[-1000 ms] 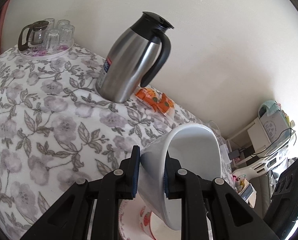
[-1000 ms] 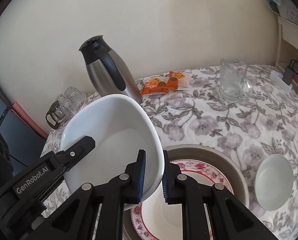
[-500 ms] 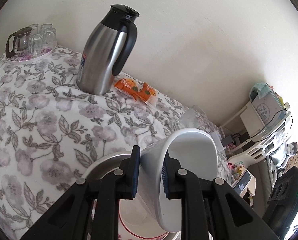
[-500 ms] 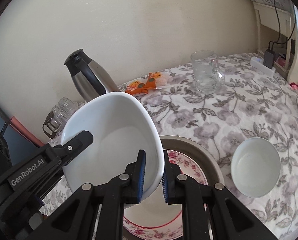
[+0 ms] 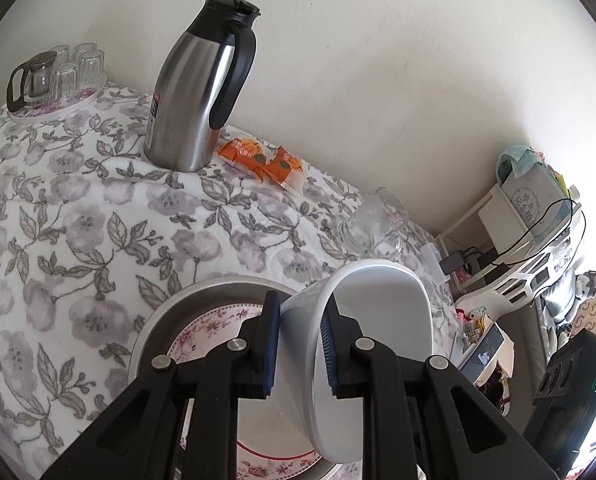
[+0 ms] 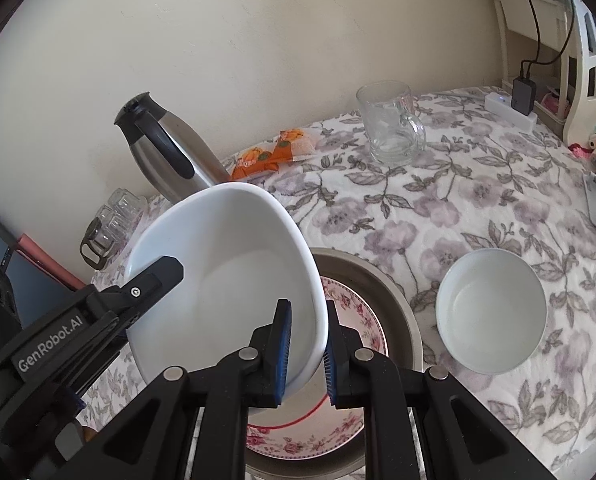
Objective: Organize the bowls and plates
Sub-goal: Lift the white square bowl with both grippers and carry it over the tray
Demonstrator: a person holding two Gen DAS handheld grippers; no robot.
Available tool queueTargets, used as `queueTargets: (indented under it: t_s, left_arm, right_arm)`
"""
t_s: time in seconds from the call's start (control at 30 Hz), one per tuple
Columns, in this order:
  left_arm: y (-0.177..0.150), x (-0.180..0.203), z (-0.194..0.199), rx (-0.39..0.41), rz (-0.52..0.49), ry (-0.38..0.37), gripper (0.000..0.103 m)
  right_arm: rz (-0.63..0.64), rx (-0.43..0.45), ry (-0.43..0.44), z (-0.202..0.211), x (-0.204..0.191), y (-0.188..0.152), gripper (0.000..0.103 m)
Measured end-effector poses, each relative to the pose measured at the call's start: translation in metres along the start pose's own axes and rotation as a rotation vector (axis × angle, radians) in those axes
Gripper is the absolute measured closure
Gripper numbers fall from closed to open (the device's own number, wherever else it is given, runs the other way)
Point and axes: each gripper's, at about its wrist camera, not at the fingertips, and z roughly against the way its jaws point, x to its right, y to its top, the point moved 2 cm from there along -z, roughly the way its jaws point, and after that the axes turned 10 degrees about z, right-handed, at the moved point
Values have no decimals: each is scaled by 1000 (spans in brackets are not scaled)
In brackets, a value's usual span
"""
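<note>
Bowls first: a large white bowl (image 6: pixel 226 280) hangs tilted above the table, pinched at its rim from two sides. From the right wrist view, the right gripper (image 6: pixel 305 350) is clamped on the rim at about five o'clock of the bowl, one blue pad inside and one outside, while the left gripper (image 6: pixel 154 276) bites the rim at about nine o'clock; only one of its fingers shows there, the other is hidden behind the bowl wall. From the left wrist view, the left gripper (image 5: pixel 299 346) is closed on the same bowl (image 5: pixel 373 340), seen nearly edge-on.

Beneath the bowl lies a flowered plate (image 6: pixel 349 312) inside a wide grey dish (image 6: pixel 393 300); the bowl and the fingers cover most of both, and the lower edge is cut off by the frame. A small white bowl (image 6: pixel 491 312) sits on the flowered tablecloth (image 6: pixel 437 200) at three o'clock of the dish, just beside it. Toward twelve o'clock stand a glass mug (image 6: pixel 391 128), an orange snack packet (image 6: pixel 274 154) and a steel jug (image 6: pixel 166 148), its base hidden behind the held bowl. Small glasses (image 6: pixel 114 216) at ten o'clock are blurred.
</note>
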Motion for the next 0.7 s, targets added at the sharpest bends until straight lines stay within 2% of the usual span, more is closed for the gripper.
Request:
queueTargets:
  t_s: [0.7]
  left_arm:
    - [-20,-18,-7,-70,39,73,83]
  right_arm:
    - [-6,-91,-8,-14,1,-22,87]
